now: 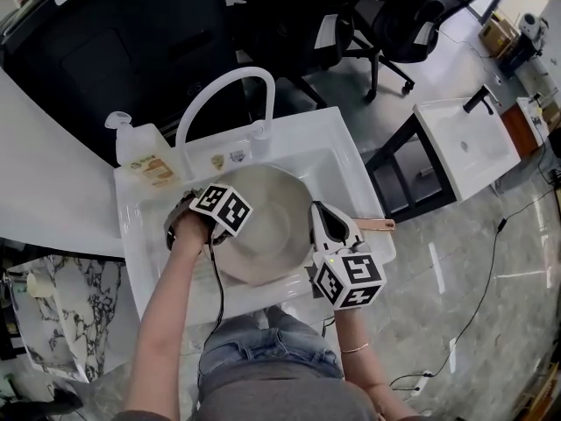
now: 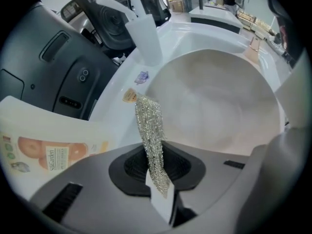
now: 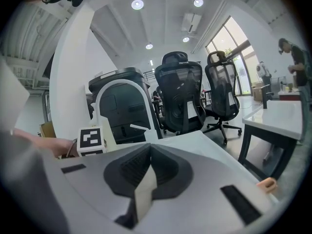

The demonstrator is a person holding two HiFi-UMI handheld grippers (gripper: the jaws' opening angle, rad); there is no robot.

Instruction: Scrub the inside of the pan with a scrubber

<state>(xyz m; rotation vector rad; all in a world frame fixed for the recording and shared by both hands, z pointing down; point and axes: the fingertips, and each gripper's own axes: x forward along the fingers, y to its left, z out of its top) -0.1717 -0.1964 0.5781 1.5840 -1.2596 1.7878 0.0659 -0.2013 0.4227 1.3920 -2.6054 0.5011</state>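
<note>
A: Pan [image 1: 263, 226], whereabouts?
B: Down in the sink [image 1: 337, 147], open side up, filling most of the basin. Wooden handle [image 1: 382, 224] out over the sink's right edge.

A: Scrubber [image 2: 150, 130]?
B: A silvery mesh strip, pinched in the left gripper [image 2: 158, 182]. Jaws clamped on its lower end, free end trailing ahead of them. Held at the pan's left rim, by the sink's left edge. No contact with the pan's inner surface visible.

A: Right gripper [image 3: 145, 182]?
B: Jaws pressed together, nothing seen between them. Over the pan's right side, near the handle root. Aimed level, toward the faucet [image 1: 219, 95] and the office chairs [image 3: 187, 94] beyond. Resting on the rim or not: unclear.

A: Progress?
B: Early, by the look of it. Scrubber gripped and brought to the pan: done. Inside pale and matte, with no suds, water or scrub marks to read. Probably left: lowering the mesh onto the bowl, then working across floor and walls. Bracing the pan likely wanted too.

A: Anything else close by?
B: Pump bottle [image 1: 145, 160] on the sink's back-left corner, near the faucet base.
</note>
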